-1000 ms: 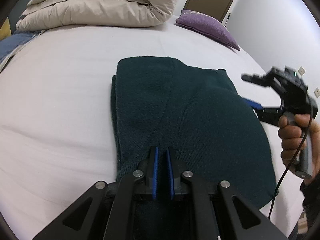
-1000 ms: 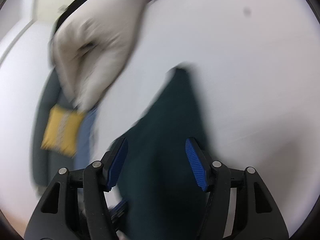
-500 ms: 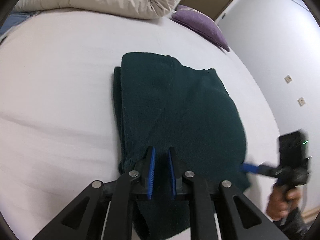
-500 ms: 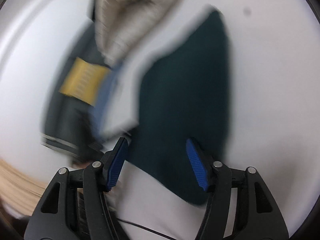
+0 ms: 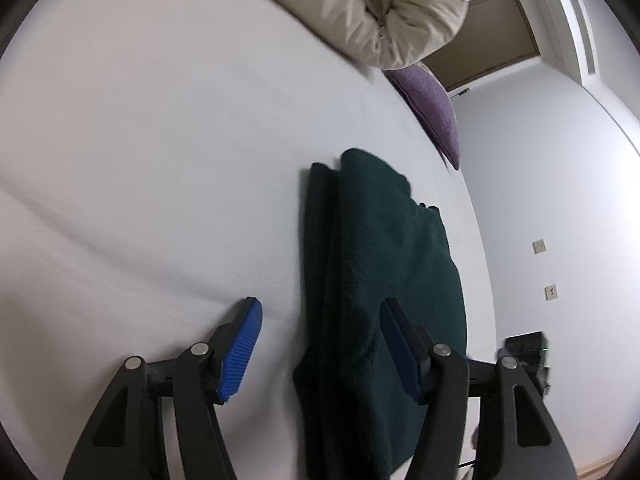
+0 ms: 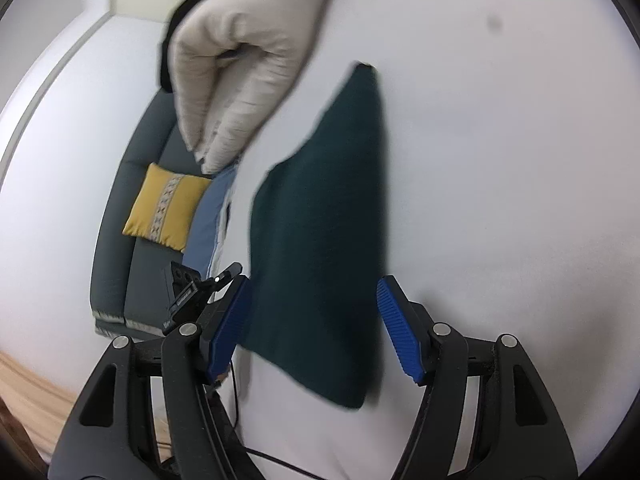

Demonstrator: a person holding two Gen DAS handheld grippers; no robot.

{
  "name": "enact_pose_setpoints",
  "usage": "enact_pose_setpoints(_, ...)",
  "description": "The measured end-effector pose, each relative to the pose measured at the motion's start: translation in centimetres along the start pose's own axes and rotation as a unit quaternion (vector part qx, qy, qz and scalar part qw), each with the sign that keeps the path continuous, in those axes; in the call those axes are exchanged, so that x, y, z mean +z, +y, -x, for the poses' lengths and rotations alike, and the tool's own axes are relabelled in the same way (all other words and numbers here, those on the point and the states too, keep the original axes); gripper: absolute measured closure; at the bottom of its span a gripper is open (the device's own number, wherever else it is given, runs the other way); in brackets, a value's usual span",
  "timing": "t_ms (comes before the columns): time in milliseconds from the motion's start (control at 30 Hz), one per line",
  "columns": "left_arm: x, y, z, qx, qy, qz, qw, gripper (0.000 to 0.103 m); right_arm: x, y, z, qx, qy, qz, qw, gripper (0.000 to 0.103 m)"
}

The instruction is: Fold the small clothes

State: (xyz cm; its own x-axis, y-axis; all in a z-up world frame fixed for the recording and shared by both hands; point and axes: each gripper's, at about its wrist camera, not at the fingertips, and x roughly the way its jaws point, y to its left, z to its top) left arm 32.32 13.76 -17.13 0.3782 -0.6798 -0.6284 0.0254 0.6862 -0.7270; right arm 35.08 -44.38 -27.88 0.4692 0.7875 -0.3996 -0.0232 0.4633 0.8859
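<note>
On the white bed [image 5: 160, 160], a folded green garment [image 5: 380, 280] is lying flat as the left tool [image 5: 320, 344], its jaws just opening, is letting go; the right tool [image 6: 312, 328] is hovering apart, likely finishing the fold.

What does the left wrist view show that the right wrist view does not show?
Only the left wrist view: a brown door, two wall plates, and the full purple pillow.

Only the right wrist view: a grey sofa with a yellow cushion, a blue cloth, and a strip of wooden floor.

Both: the folded dark green garment lying on the white bed, the beige duvet, and each view's own gripper with open jaws, pressing on nothing. The left gripper's jaws have just been opening.
</note>
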Motion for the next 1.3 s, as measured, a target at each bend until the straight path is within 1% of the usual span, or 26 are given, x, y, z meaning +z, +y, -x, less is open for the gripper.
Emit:
enact_pose_setpoints(33,0.0,0.1,-0.1,-0.001,0.001,0.002,1.0,0.039,0.8,-1.2,-0.6,-0.002,0.009,-0.013,1.0,0.039)
enact_pose_setpoints(100,0.0,-0.1,-0.4,-0.003,0.003,0.001,1.0,0.036,1.4,-2.8,-1.4,-0.004,0.018,-0.03,0.999,0.039)
enact_pose_setpoints(133,0.1,-0.2,-0.6,-0.007,0.003,0.004,1.0,0.033,1.7,-3.2,-1.8,0.002,0.022,-0.035,0.999,0.039)
enact_pose_setpoints(233,0.2,0.1,-1.0,-0.026,0.003,0.019,0.9995,0.025,2.6,-4.3,-2.7,0.017,0.025,-0.049,0.998,0.04)
enact_pose_setpoints(267,0.3,0.1,-1.2,-0.038,0.002,0.028,0.9989,0.023,2.8,-4.5,-3.0,0.019,0.025,-0.051,0.998,0.04)
enact_pose_setpoints(300,0.3,0.1,-1.5,-0.046,0.003,0.031,0.9985,0.022,3.0,-4.5,-3.3,0.021,0.027,-0.051,0.998,0.04)
enact_pose_setpoints(400,0.3,0.1,-2.3,-0.087,0.016,0.05,0.9948,0.023,3.8,-3.9,-5.2,0.03,0.042,-0.051,0.997,0.04)
enact_pose_setpoints(467,0.1,0.0,-2.8,-0.104,0.027,0.052,0.9928,0.024,3.3,-3.5,-5.4,0.031,0.046,-0.05,0.997,0.038)
enact_pose_setpoints(567,0.1,-0.2,-3.3,-0.121,0.033,0.057,0.9905,0.024,3.2,-2.8,-6.3,0.017,0.05,-0.044,0.998,0.038)
enact_pose_setpoints(633,0.1,-0.1,-3.6,-0.142,0.037,0.068,0.9868,0.024,3.2,-2.7,-6.7,0.007,0.053,-0.044,0.998,0.038)
enact_pose_setpoints(700,0.0,0.1,-3.8,-0.152,0.039,0.08,0.9844,0.03,3.3,-2.3,-7.3,-0.006,0.054,-0.041,0.998,0.038)
enact_pose_setpoints(733,-0.1,0.2,-4.0,-0.156,0.041,0.086,0.9831,0.035,2.9,-2.3,-7.3,-0.01,0.054,-0.04,0.998,0.038)
enact_pose_setpoints(767,-0.3,0.4,-4.0,-0.159,0.043,0.09,0.9823,0.044,3.0,-2.1,-7.5,-0.014,0.053,-0.039,0.998,0.038)
enact_pose_setpoints(800,-0.4,0.6,-4.1,-0.159,0.045,0.096,0.9816,0.05,3.0,-1.8,-7.9,-0.02,0.052,-0.036,0.998,0.038)
enact_pose_setpoints(833,-0.6,0.8,-4.3,-0.156,0.049,0.102,0.9812,0.064,3.0,-1.6,-8.1,-0.025,0.051,-0.034,0.998,0.038)
enact_pose_setpoints(867,-0.7,1.0,-4.5,-0.153,0.053,0.105,0.9812,0.073,2.8,-1.5,-8.1,-0.032,0.049,-0.031,0.998,0.04)
enact_pose_setpoints(900,-0.7,1.1,-4.6,-0.151,0.052,0.109,0.9811,0.073,2.7,-1.1,-8.3,-0.045,0.047,-0.024,0.998,0.042)
enact_pose_setpoints(967,-0.7,0.8,-4.4,-0.149,0.05,0.107,0.9818,0.074,2.4,-0.7,-8.2,-0.063,0.043,-0.012,0.997,0.051)
enact_pose_setpoints(1033,-0.8,0.0,-4.0,-0.141,0.047,0.094,0.9843,0.075,2.1,-0.3,-7.9,-0.069,0.04,-0.006,0.997,0.057)
enact_pose_setpoints(1133,-1.0,-1.1,-3.4,-0.132,0.042,0.079,0.9872,0.076,1.5,0.8,-7.1,-0.081,0.03,0.012,0.996,0.061)
enact_pose_setpoints(1200,-1.4,-1.9,-3.1,-0.133,0.043,0.071,0.9877,0.076,0.9,1.7,-6.3,-0.085,0.022,0.023,0.996,0.062)
enact_pose_setpoints(1300,-2.3,-3.3,-2.9,-0.134,0.049,0.054,0.9883,0.076,-0.4,2.5,-4.7,-0.08,0.014,0.032,0.996,0.063)
